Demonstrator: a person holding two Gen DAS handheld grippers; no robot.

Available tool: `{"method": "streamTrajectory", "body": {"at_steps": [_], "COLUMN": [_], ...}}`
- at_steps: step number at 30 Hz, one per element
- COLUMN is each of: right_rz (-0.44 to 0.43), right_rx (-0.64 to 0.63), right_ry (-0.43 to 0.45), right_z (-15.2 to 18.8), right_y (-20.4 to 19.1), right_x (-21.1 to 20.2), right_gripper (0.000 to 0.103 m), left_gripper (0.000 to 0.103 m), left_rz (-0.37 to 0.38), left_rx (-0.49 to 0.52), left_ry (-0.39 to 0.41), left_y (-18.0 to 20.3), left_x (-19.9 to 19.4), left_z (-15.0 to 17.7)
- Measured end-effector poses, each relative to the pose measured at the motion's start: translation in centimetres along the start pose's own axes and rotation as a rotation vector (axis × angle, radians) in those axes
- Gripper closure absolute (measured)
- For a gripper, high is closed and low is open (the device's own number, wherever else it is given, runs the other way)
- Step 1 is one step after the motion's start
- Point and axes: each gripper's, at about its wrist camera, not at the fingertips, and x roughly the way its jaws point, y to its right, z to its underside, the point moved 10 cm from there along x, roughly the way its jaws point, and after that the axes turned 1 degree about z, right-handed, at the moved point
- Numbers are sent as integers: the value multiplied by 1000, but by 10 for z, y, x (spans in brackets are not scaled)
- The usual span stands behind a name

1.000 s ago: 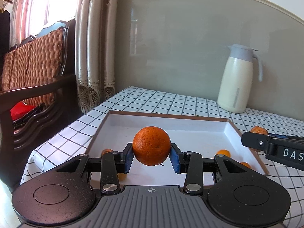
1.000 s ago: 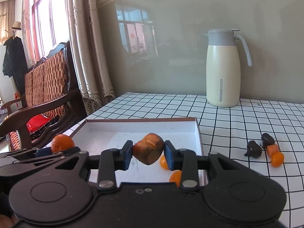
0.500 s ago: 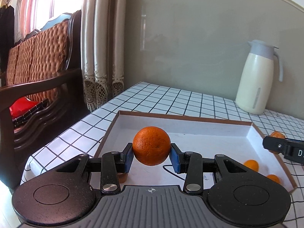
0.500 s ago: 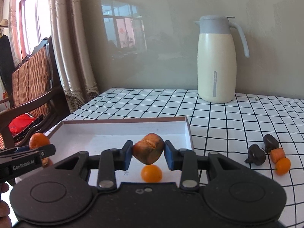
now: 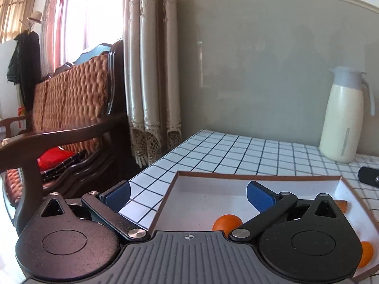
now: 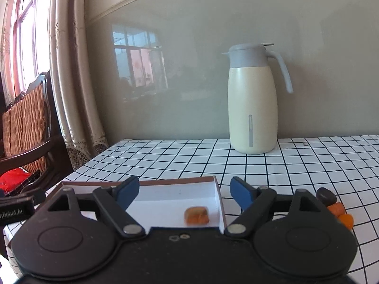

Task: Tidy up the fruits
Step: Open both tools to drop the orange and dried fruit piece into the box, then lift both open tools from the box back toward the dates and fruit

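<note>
My left gripper (image 5: 188,196) hangs over the near left corner of the white, brown-rimmed tray (image 5: 236,176). Its jaws are opening, and nothing is between them. An orange (image 5: 227,222) lies on the tray floor, partly hidden by the right finger. Two more orange fruits (image 5: 366,254) sit at the tray's right side. My right gripper (image 6: 185,191) is over the tray's (image 6: 177,181) right end. Its jaws are opening too and hold nothing. Below them, a blurred brown-orange fruit (image 6: 197,215) is on the tray floor.
A cream jug (image 6: 252,104) stands at the back of the checked table by the wall. Loose dark and orange fruits (image 6: 337,209) lie on the cloth right of the tray. A wooden chair (image 5: 71,123) and curtains are off the table's left edge.
Both grippers went from shut on fruit to wide open. The orange and the brown-orange fruit left the jaws and now lie in the tray. Both views shifted across the tray.
</note>
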Motion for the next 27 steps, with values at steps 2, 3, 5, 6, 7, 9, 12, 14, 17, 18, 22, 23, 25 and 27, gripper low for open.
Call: {"method": "streamTrajectory", "body": {"at_steps": [2,3,5,6,7,9,12,14,17,18,22,23,25,27], "right_rz": [6,5,2,0,0,-1,-5,-9,-20,-19,-9,-4,5,12], "right_rx": [-1,-2,4,5,7,12,19,23,31,34,45,45,50,59], "right_ry": [6,13,11,10,11,7,0,-4,-16,-16,-9,-7,-4,1], "right_z": [-1,-2,-4,-4,-5,-5,-4,-3,-2,-2,-1,0,1,2], "right_y": [1,1,1,0,0,1,2,4,7,8,19,23,30,39], "right_x": [-2,-4,-5,-7,-8,-12,-18,-23,-31,-34,-49,-53,-61,-68], "right_gripper": [11,10,7,7,7,6,6,6,6,6,6,6,6,6], "left_gripper": [0,0,0,0,0,0,0,0,0,0,0,0,0,0], "left_rz": [-1,-1,-5,-4,-5,-7,-8,-4,2,7,36,44,62,85], "left_rx": [-1,4,7,9,10,9,2,-1,4,8,17,19,26,30], "left_ry": [-3,-5,-5,-5,-7,-9,-15,-16,-15,-14,-16,-17,-20,-24], "left_y": [0,0,0,1,2,2,0,0,2,4,14,17,25,35], "left_x": [-1,-2,-5,-7,-8,-13,-19,-25,-34,-39,-52,-56,-62,-68], "left_z": [-1,-1,-2,-1,-1,-1,-1,-1,-2,-2,-1,-1,1,2]}}
